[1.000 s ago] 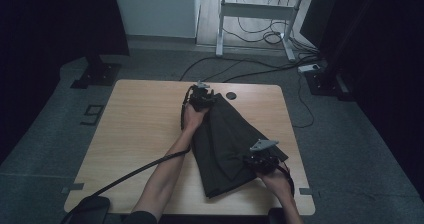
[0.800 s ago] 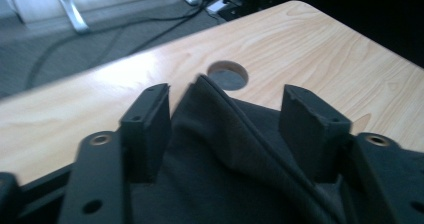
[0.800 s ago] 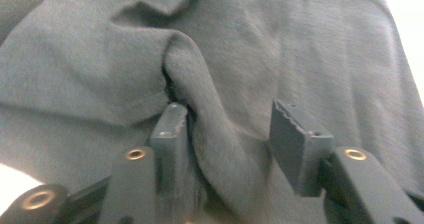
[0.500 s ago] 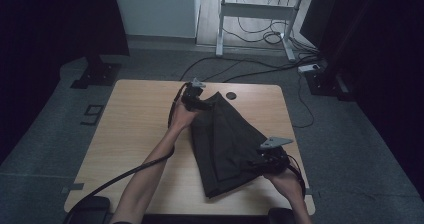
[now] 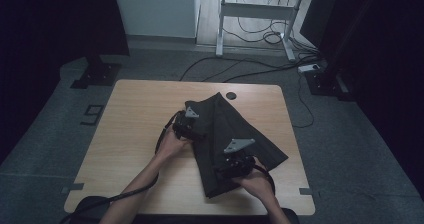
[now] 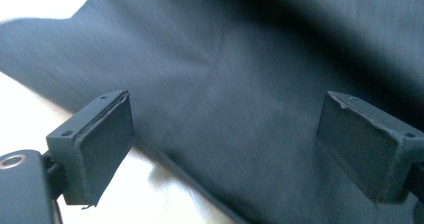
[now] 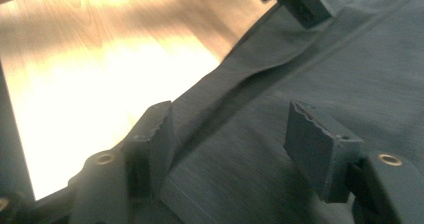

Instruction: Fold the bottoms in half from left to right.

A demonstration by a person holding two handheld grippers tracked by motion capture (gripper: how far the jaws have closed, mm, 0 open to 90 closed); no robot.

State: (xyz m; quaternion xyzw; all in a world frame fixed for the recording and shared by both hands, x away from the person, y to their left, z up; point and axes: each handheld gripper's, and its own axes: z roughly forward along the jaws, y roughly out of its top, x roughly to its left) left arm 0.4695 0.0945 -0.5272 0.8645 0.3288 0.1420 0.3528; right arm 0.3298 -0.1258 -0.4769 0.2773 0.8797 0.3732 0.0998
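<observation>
A dark folded garment (image 5: pixel 227 116) lies flat on the wooden table (image 5: pixel 135 114), right of its middle. My left gripper (image 5: pixel 192 125) rests at the garment's left edge, near its far end. In the left gripper view it (image 6: pixel 227 134) stands open over the cloth (image 6: pixel 260 84) and the hem, pinching nothing. My right gripper (image 5: pixel 227 164) hovers over the garment's near part. Its jaws (image 7: pixel 232 134) are also open, with cloth (image 7: pixel 360 74) and a folded seam below them. Both pairs of jaws have just been opening. The left gripper (image 7: pixel 300 1) also shows at the top of the right gripper view.
A small round black grommet (image 5: pixel 230 95) sits in the table near its far edge. Bare wood stretches left of the garment. On the floor behind are cables (image 5: pixel 250 71), a desk frame (image 5: pixel 220 29) and black stand bases (image 5: pixel 95 76).
The left gripper slid from the garment's far corner toward the person along its left edge. The right gripper moved left onto the garment. Both jaws opened.
</observation>
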